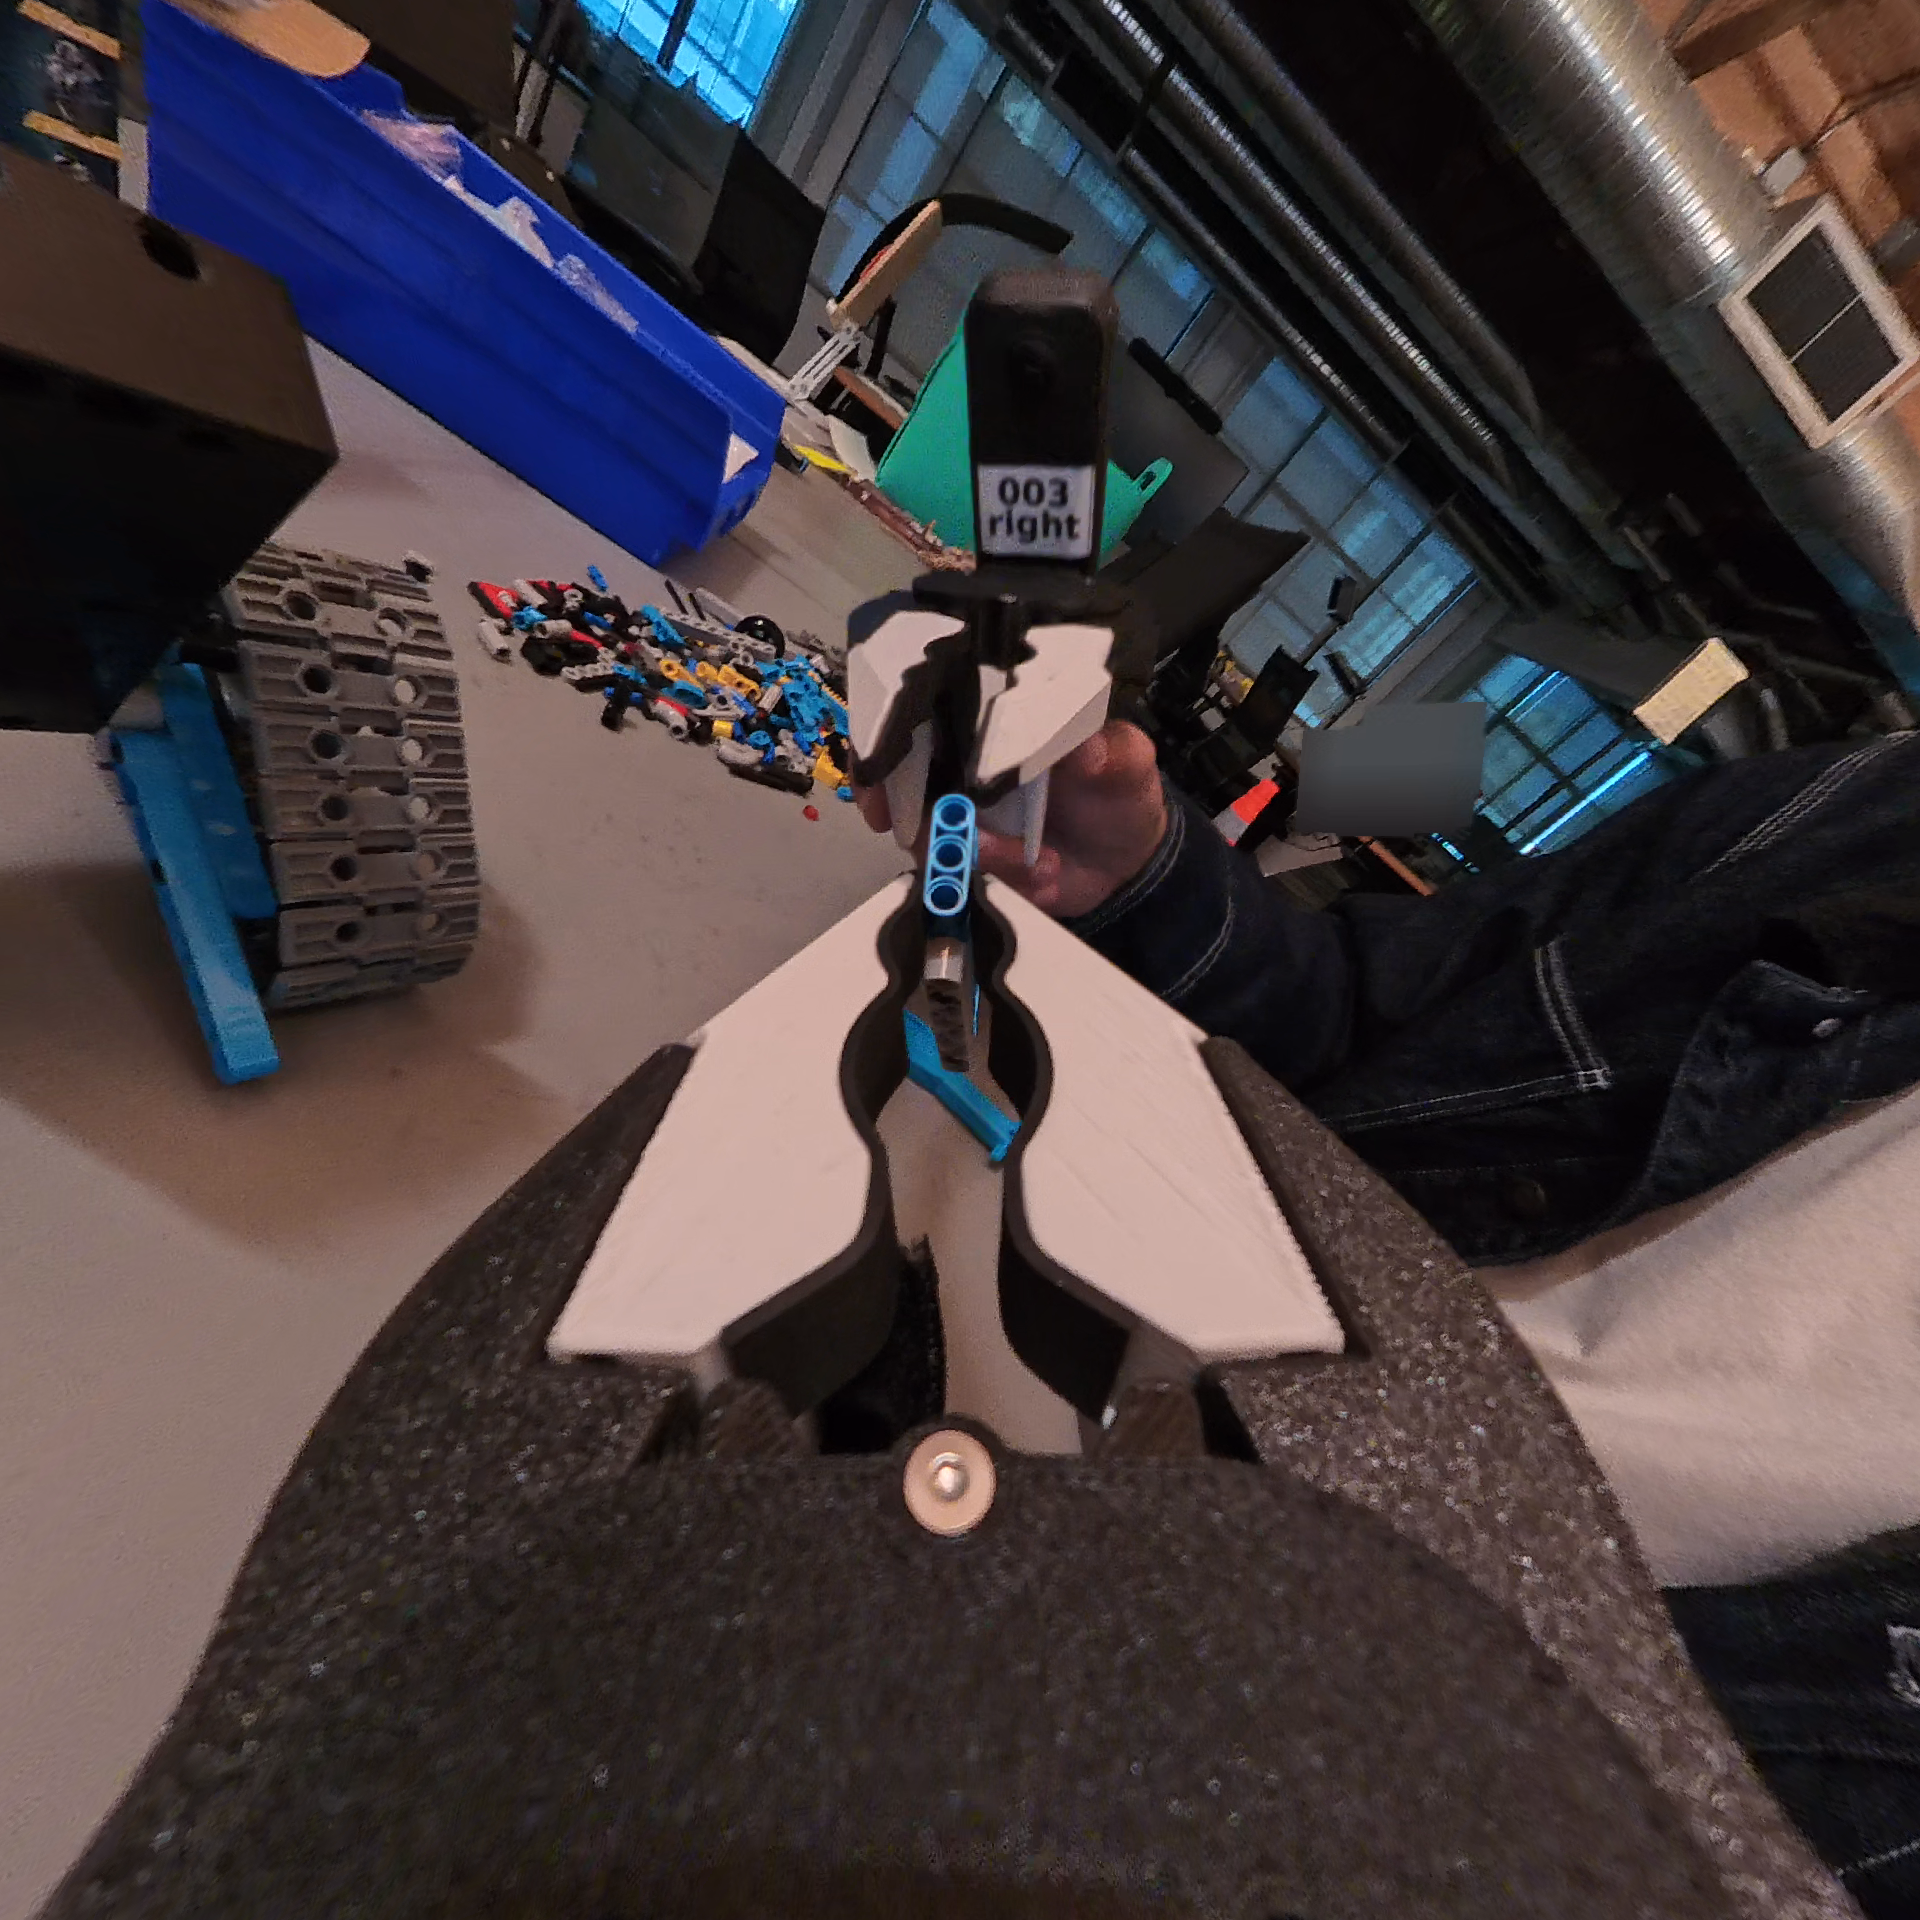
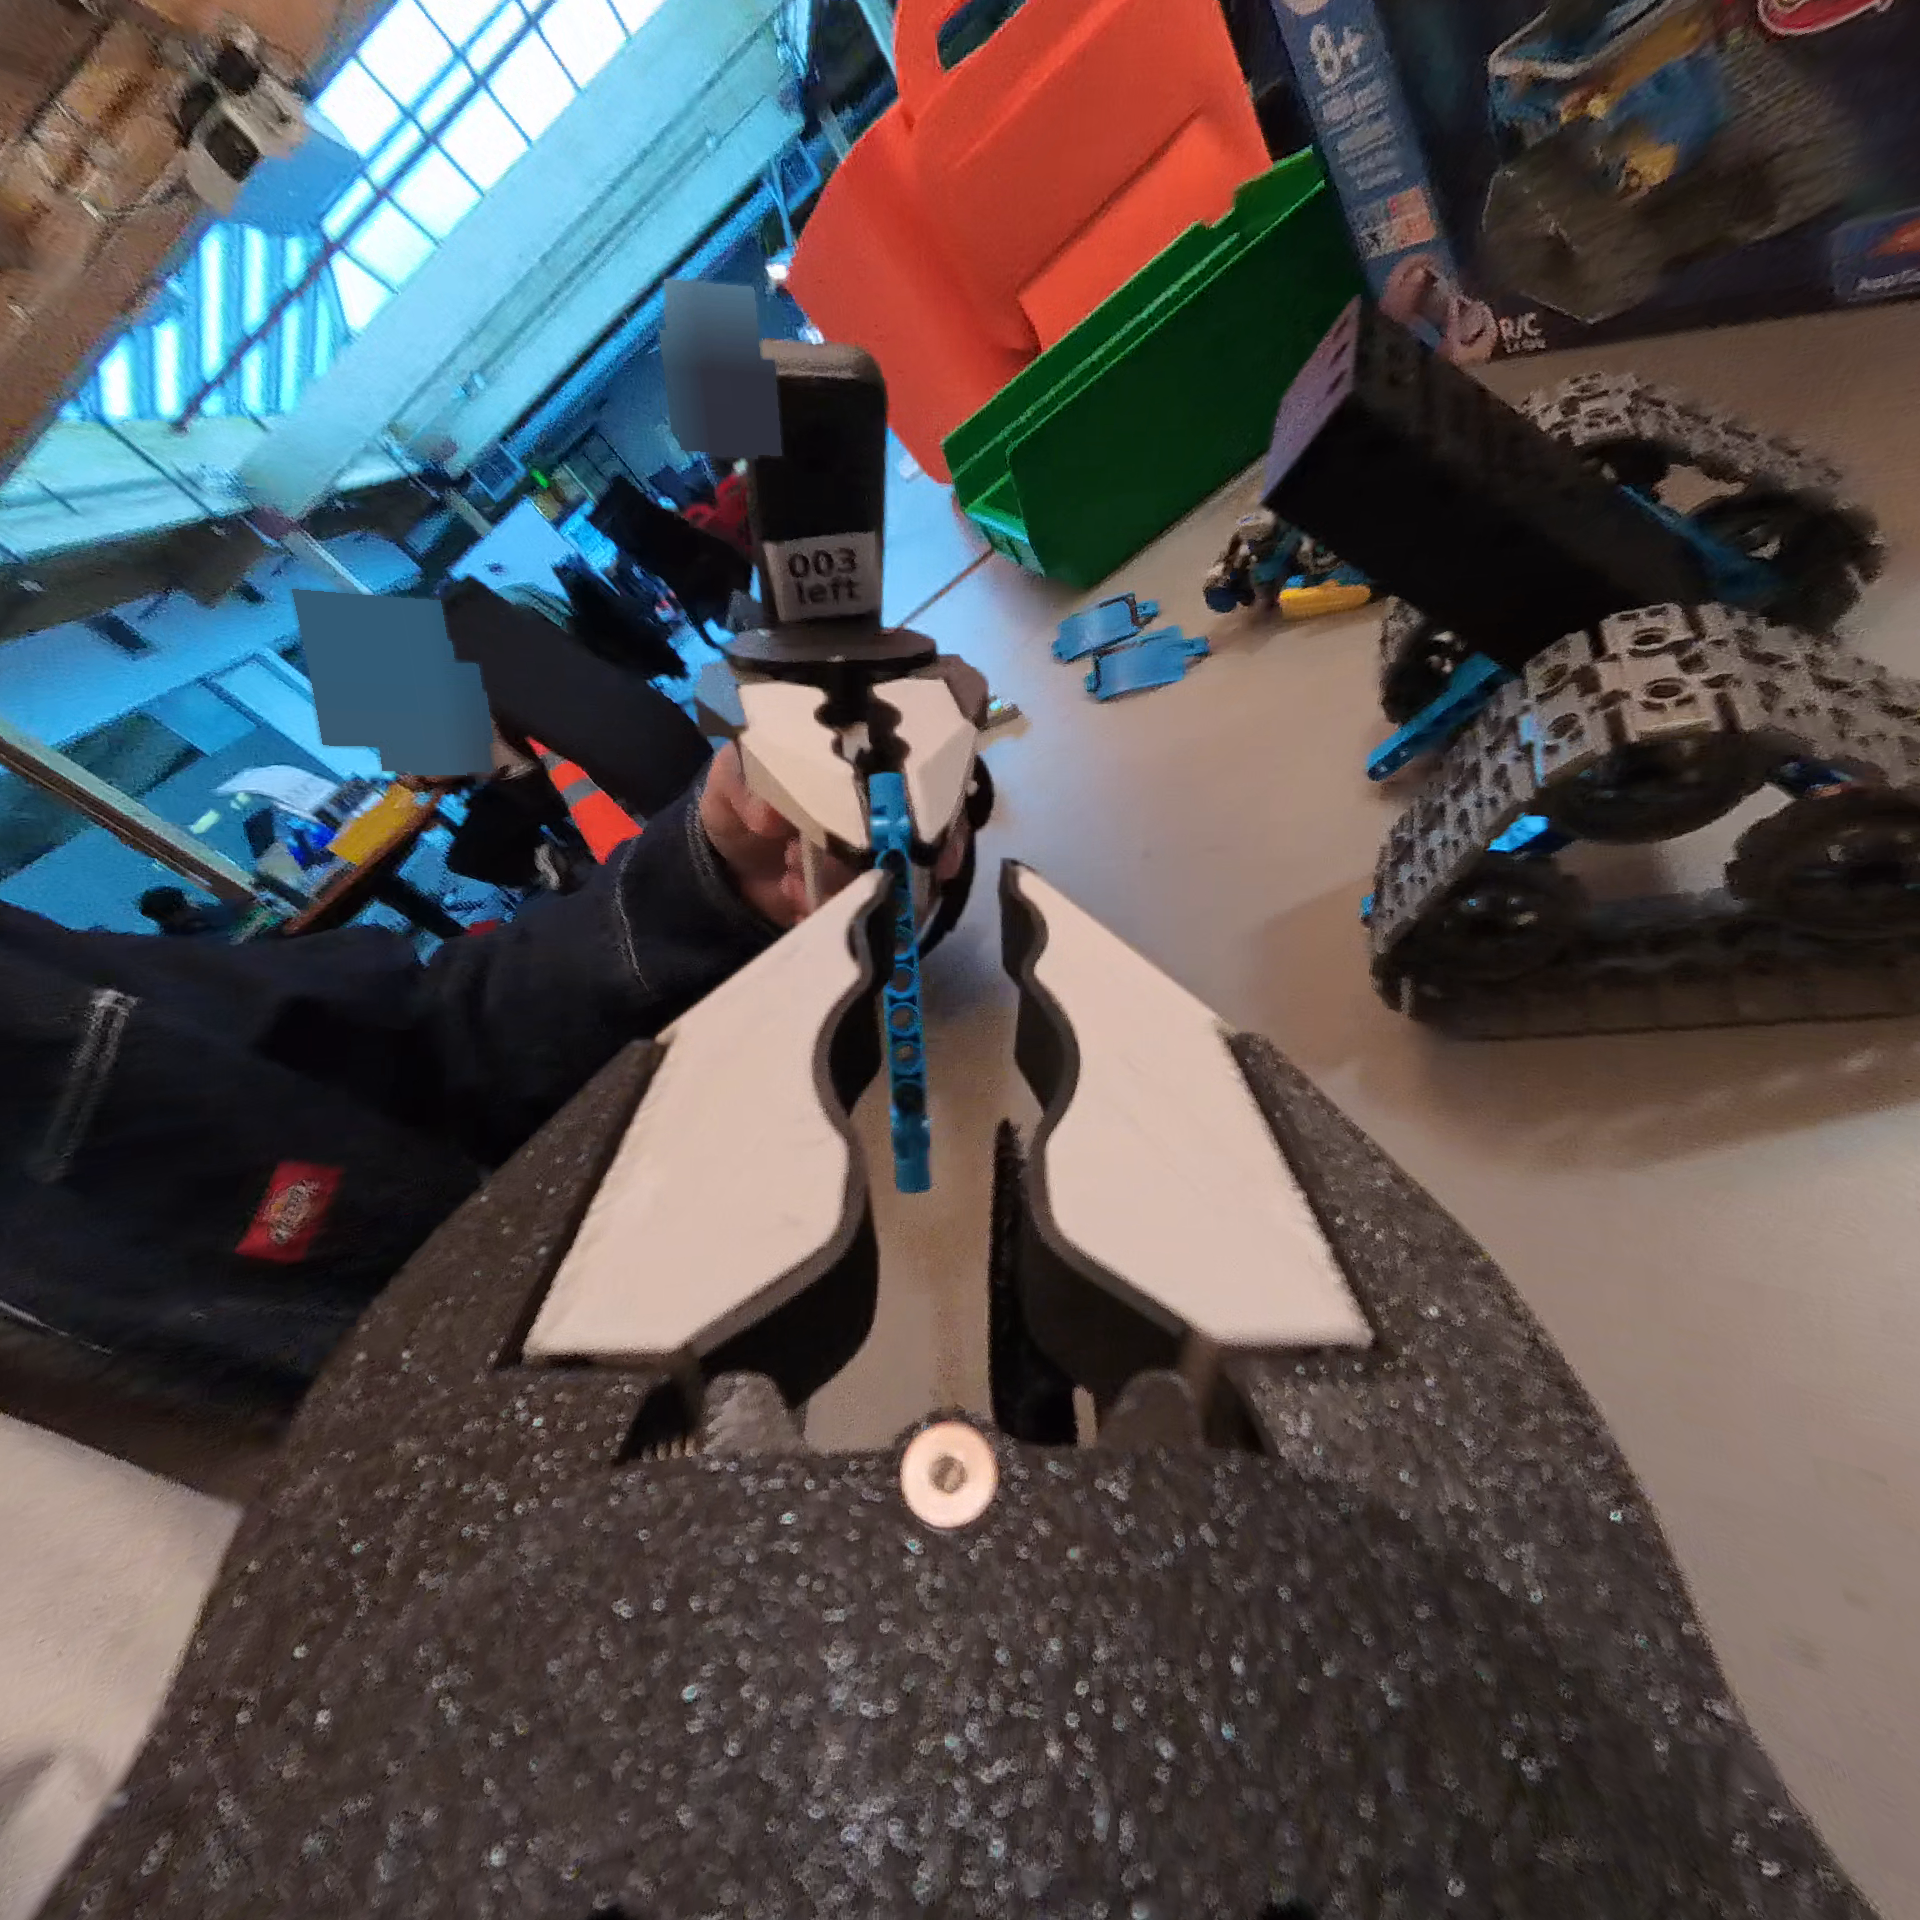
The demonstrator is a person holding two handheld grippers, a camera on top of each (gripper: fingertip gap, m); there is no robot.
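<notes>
While left gripper [image 1: 948,914] pinches blue beam [image 1: 951,854] | right gripper [image 2: 940,883] jaws spread | parts pile [image 1: 675,675] left-view only

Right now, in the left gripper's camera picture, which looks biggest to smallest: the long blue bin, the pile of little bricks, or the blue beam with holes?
1. Blue bin, largest.
2. Pile of little bricks.
3. Blue beam, smallest, though it is nearest the camera, pinched in the left gripper.
</notes>
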